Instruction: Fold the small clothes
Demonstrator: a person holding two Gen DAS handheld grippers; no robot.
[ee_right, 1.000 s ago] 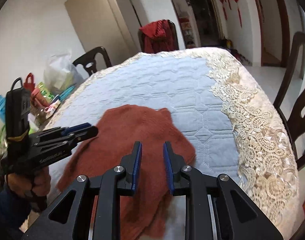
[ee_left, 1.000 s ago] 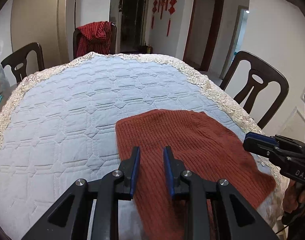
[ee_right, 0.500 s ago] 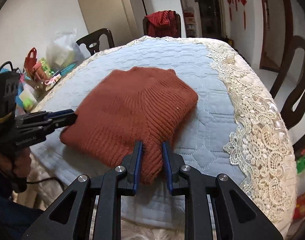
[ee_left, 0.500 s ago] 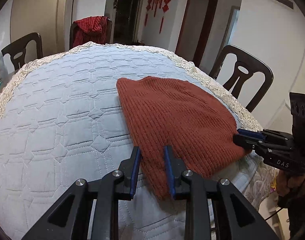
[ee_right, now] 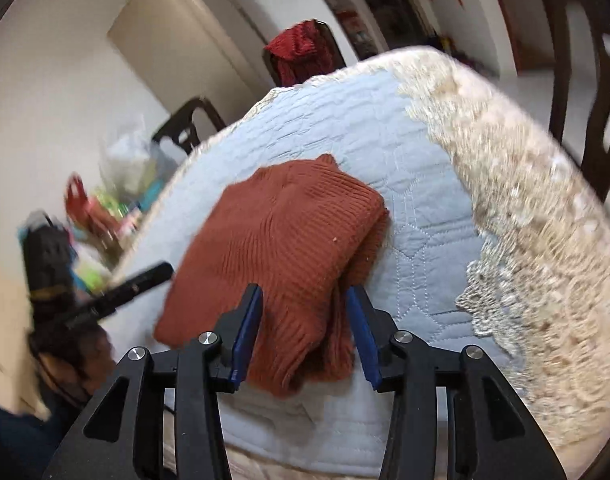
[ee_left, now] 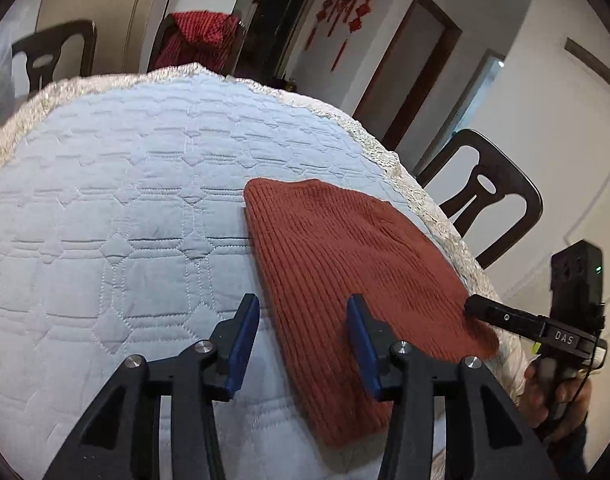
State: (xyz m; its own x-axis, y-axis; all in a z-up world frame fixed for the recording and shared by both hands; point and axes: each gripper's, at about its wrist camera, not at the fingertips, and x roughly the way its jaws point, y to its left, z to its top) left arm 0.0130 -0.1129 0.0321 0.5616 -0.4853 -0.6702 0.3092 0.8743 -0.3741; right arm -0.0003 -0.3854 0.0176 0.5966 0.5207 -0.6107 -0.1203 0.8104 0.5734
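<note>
A rust-red ribbed knit garment (ee_left: 345,264) lies folded on the blue quilted table cover (ee_left: 117,208), near the table's edge. My left gripper (ee_left: 303,336) is open, its jaws apart over the garment's near corner and holding nothing. My right gripper (ee_right: 303,328) is open too, with the garment's (ee_right: 289,240) near folded edge lying loose between its jaws. In the left wrist view the right gripper (ee_left: 505,316) shows at the garment's right edge. In the right wrist view the left gripper (ee_right: 137,284) shows blurred at the garment's left side.
The round table has a lace border (ee_right: 517,208). Dark wooden chairs (ee_left: 489,200) stand around it; one at the far side carries a red cloth (ee_left: 201,40). Bags and colourful items (ee_right: 105,208) sit on the left in the right wrist view.
Both grippers have opened and let go of the garment, which now rests folded on the table. The right wrist view is blurred with motion.
</note>
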